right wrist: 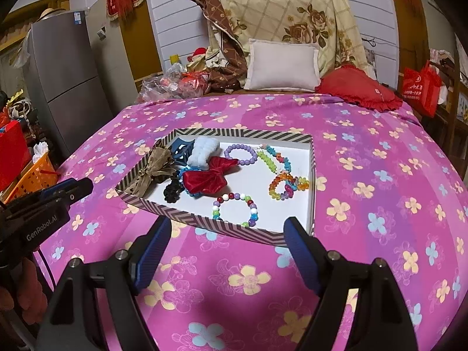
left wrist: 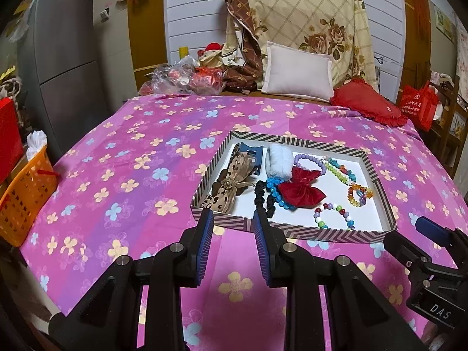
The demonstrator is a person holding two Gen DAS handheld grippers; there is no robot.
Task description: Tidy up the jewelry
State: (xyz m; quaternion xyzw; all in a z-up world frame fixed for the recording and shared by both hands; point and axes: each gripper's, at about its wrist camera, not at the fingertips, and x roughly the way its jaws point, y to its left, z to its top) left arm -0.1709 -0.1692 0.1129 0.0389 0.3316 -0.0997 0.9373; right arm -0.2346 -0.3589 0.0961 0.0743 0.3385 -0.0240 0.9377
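A striped shallow box [left wrist: 295, 232] [right wrist: 204, 221] lies on the pink flowered bedspread and holds the jewelry: a red velvet bow [left wrist: 301, 188] [right wrist: 212, 175], a leopard ribbon bow [left wrist: 231, 181] [right wrist: 152, 169], a blue claw clip [left wrist: 251, 153], a white fluffy scrunchie [left wrist: 279, 161], a purple bead bracelet [right wrist: 240, 152], a multicolour bead bracelet [left wrist: 333, 215] [right wrist: 235, 209] and several more beaded bracelets. My left gripper [left wrist: 232, 219] is open and empty just before the box's near edge. My right gripper [right wrist: 228, 228] is wide open and empty, at the near edge by the multicolour bracelet.
Pillows [left wrist: 298, 71] and a red cushion [left wrist: 368, 105] lie at the bed's head. A plastic bag with red things [left wrist: 187, 77] sits at the far left. An orange basket [left wrist: 26, 193] and a grey fridge [left wrist: 64, 58] stand left of the bed.
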